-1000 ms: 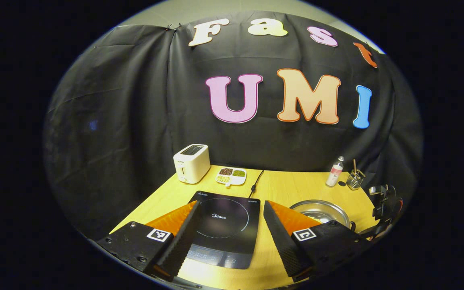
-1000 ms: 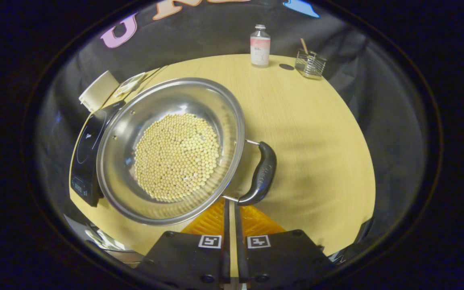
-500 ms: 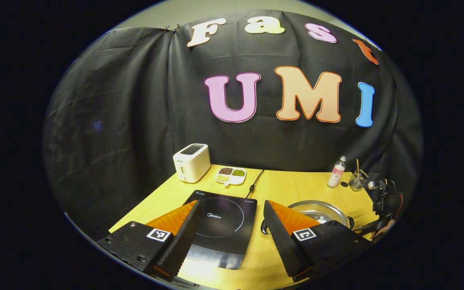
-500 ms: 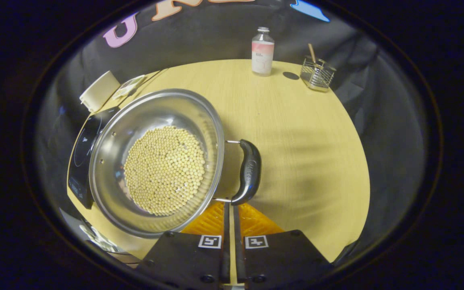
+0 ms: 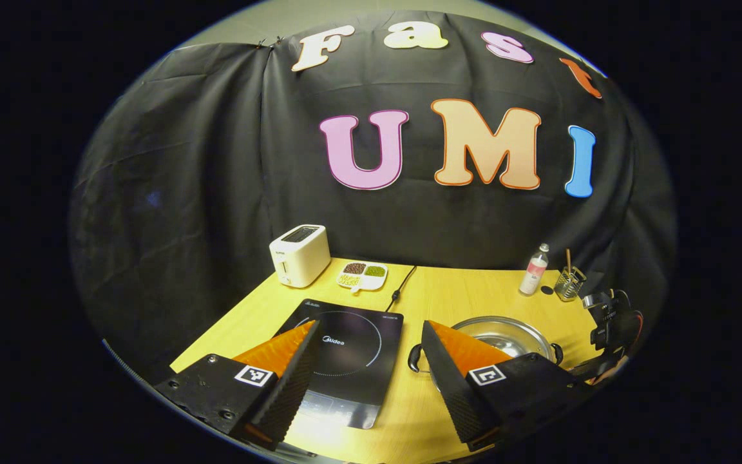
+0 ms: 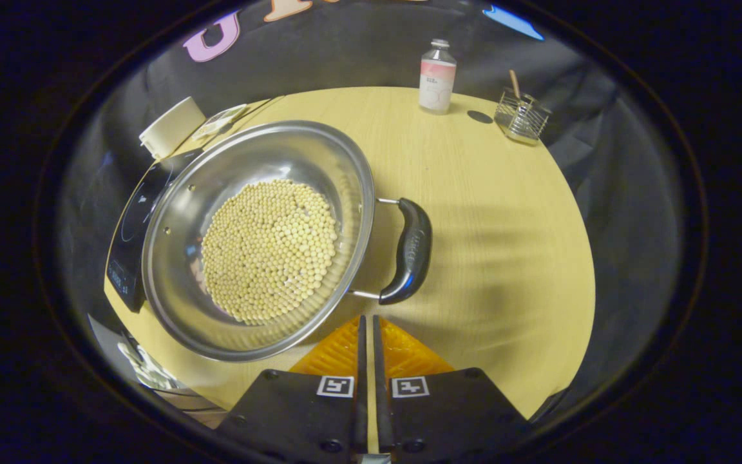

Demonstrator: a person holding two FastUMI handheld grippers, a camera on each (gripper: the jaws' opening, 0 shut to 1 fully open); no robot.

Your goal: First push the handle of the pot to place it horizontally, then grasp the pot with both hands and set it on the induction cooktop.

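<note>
Right gripper [image 6: 366, 322], fingers pressed together and empty, low centre of right gripper view; black pot handle [image 6: 412, 251] just above, long axis near-vertical in frame; steel pot [image 6: 261, 235] left of handle, beside induction cooktop [image 6: 129, 238]; left gripper [image 5: 364, 361] spread wide, farther off.

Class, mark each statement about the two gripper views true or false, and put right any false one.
1. The pot holds pale round beans. True.
2. The pot sits on the induction cooktop. False: it stands on the table, beside the cooktop.
3. The right gripper is closed, its fingers nearly touching. True.
4. The right gripper clamps the pot's black handle. False: its fingertips stop just short of the handle, holding nothing.
5. The left gripper is closed. False: its fingers stand wide apart, with the cooktop seen between them.
6. A bottle and a wire basket stand at the table's far edge. True.
</note>
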